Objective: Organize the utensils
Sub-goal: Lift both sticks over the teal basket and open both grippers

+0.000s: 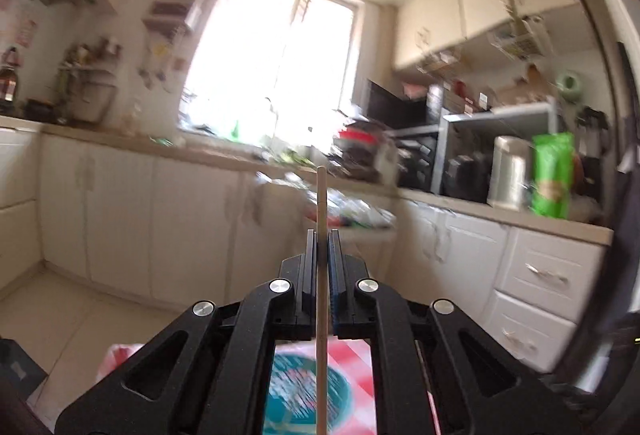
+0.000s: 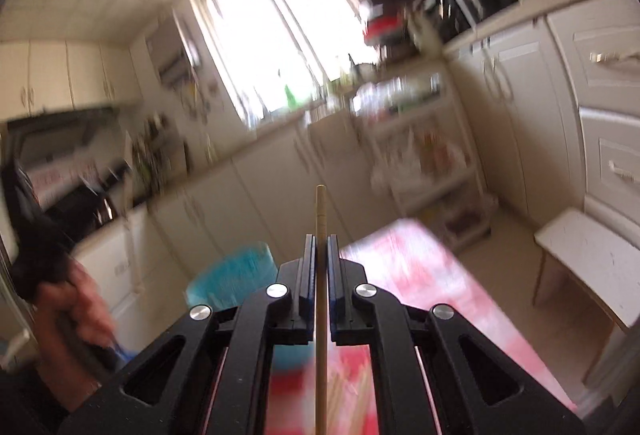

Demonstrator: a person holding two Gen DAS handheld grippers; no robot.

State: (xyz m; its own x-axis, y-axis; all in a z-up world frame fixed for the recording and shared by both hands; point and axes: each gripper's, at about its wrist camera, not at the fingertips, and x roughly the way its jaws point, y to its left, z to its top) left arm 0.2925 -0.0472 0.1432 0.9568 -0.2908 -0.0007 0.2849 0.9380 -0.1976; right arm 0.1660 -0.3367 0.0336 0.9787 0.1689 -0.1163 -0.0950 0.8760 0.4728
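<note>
- My left gripper [image 1: 322, 235] is clamped on a wooden chopstick [image 1: 321, 203], raised above the teal holder [image 1: 298, 395].
- My right gripper [image 2: 321, 239] pinches a second chopstick [image 2: 320, 211] over the red-checked tablecloth [image 2: 408, 267].
- I'd slow down, level both sticks, then lower them tip-first into the holder.

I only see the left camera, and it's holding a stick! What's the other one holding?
Observer: The right gripper is shut on a wooden chopstick too.
Operator: Is anybody's hand there?
Observer: Yes, a hand shows at the lower left, gripping a dark handle.
Operator: Is there somewhere to sit?
Observer: A white stool stands on the floor to the right of the red checked tablecloth.
</note>
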